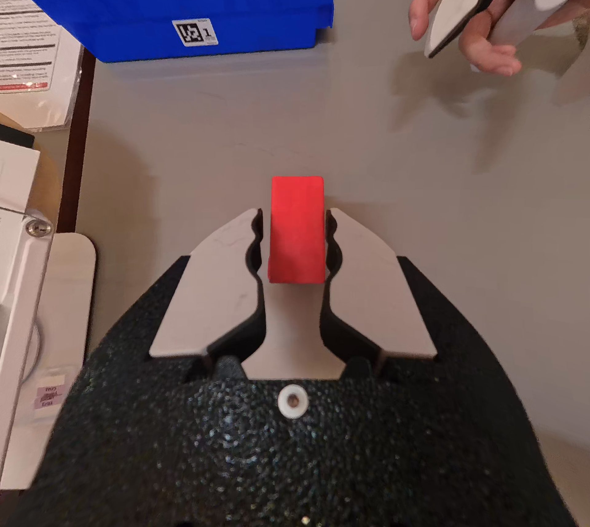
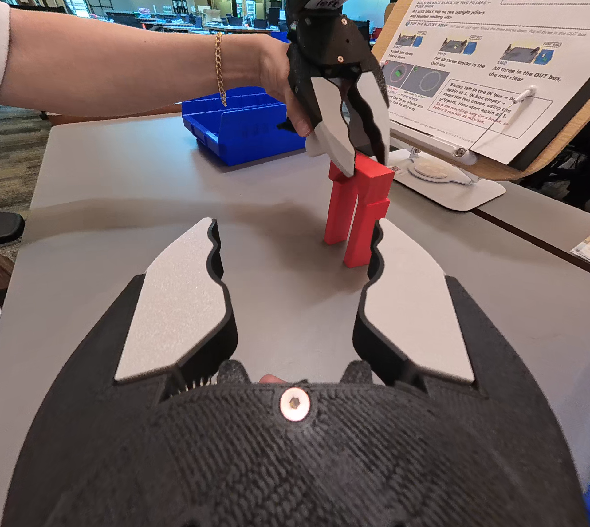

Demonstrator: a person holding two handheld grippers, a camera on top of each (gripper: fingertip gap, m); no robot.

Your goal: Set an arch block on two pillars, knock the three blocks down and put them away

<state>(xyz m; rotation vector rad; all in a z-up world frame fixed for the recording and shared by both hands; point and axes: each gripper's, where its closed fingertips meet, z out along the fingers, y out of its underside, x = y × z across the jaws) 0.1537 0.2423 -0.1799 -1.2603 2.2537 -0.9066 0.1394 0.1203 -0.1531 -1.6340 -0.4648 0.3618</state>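
A red block [image 1: 297,230] lies flat across the tops of two upright red pillars [image 2: 338,211] on the grey table [image 1: 415,224]. It also shows in the right wrist view [image 2: 373,176]. My left gripper [image 1: 293,211] comes down from above and straddles this top block, with thin gaps showing at the pads. It also shows from the side [image 2: 366,165], held by a hand with a gold bracelet. My right gripper [image 2: 295,222] is open and empty, low over the table, just in front of the pillars. It shows blurred at the top right of the left wrist view [image 1: 451,59].
A blue bin [image 1: 191,0] with wooden pieces stands at the far side of the table [image 2: 242,128]. A printed instruction sheet on a wooden tilted board [image 2: 479,48] with a white stand base [image 2: 447,189] sits beside the pillars.
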